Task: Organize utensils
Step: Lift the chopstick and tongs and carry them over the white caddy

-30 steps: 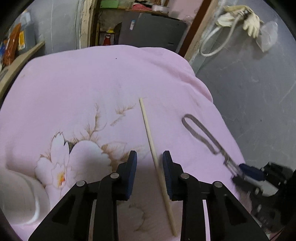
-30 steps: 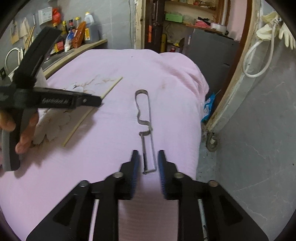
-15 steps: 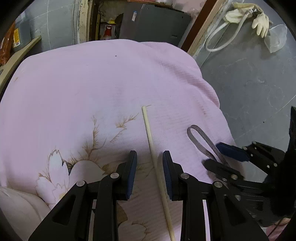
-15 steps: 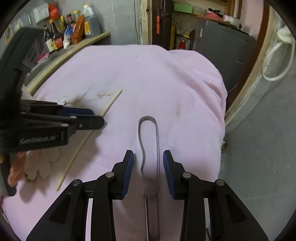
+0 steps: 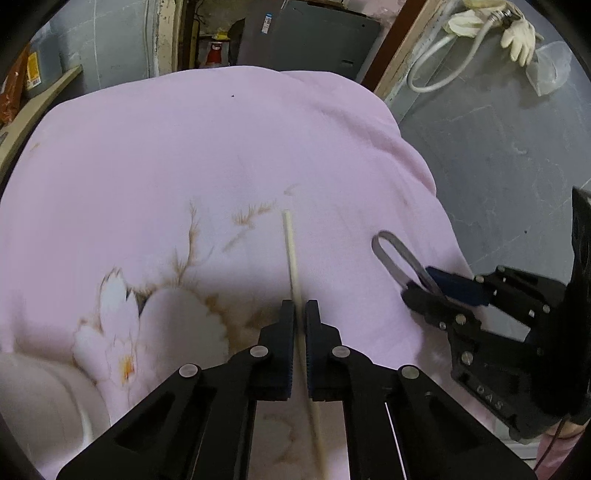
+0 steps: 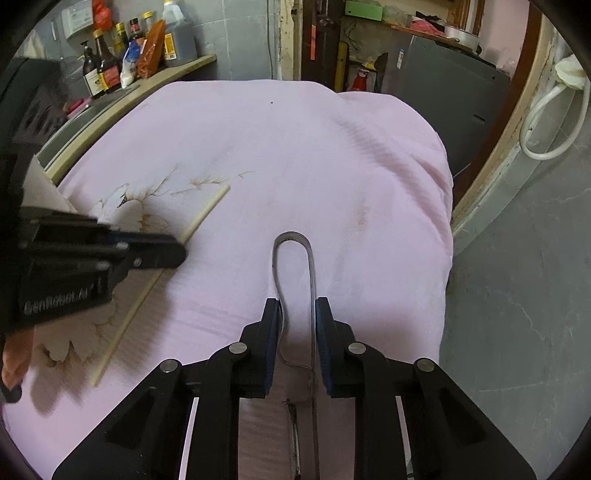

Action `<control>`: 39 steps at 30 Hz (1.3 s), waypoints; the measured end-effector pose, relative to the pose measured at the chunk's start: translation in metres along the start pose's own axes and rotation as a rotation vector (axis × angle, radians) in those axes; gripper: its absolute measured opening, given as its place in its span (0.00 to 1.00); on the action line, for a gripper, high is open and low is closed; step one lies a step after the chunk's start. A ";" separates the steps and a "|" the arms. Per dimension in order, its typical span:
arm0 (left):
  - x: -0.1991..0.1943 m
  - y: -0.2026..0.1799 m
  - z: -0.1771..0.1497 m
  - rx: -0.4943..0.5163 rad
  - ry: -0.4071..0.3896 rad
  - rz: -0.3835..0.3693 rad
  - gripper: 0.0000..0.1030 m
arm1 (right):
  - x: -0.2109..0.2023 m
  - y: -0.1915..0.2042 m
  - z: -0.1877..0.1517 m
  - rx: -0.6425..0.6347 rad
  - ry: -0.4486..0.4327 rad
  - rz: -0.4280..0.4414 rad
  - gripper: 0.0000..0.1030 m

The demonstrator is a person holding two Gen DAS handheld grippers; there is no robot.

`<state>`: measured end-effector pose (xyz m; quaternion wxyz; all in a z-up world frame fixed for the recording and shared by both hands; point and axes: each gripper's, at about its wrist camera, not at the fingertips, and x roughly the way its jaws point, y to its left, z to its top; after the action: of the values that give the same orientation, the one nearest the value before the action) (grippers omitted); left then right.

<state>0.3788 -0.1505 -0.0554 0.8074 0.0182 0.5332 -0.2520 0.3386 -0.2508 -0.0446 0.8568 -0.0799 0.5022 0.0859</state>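
Pink cloth (image 6: 332, 155) with a flower print covers the work surface. Grey concrete floor (image 5: 517, 155) to the right, grey tiled wall (image 6: 240, 33) behind. Wooden shelf (image 6: 155, 79) at left holds sauce bottles (image 6: 105, 64) and packets. Dark grey cabinet (image 5: 314, 40) beyond the cloth (a pan on top in the right wrist view). White hose (image 5: 443, 70) and pale gloves (image 5: 517, 35) lie on the floor by a wooden door frame (image 6: 509, 140).

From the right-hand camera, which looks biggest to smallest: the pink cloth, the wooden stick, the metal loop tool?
1. Pink cloth, filling most of the view.
2 and 3. Wooden stick and metal loop tool: unsure. The tool lies nearer the camera and is partly hidden.
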 end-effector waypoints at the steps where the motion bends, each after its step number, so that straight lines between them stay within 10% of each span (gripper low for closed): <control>1: -0.003 0.001 -0.005 -0.009 -0.008 0.006 0.02 | -0.002 0.002 -0.001 0.006 -0.004 -0.008 0.17; 10: -0.042 0.002 -0.056 -0.041 -0.180 0.018 0.02 | -0.036 0.019 -0.037 0.051 -0.213 -0.023 0.17; 26: -0.162 -0.008 -0.100 0.000 -0.793 0.052 0.02 | -0.118 0.061 -0.060 0.096 -0.801 -0.050 0.17; 39: -0.231 0.052 -0.107 -0.098 -1.061 0.163 0.02 | -0.150 0.101 -0.019 0.186 -1.100 0.168 0.17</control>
<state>0.2398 0.0165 0.0874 0.9827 -0.1081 0.0602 -0.1381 0.2273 -0.1670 0.0721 0.9860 0.0925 -0.0082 0.1383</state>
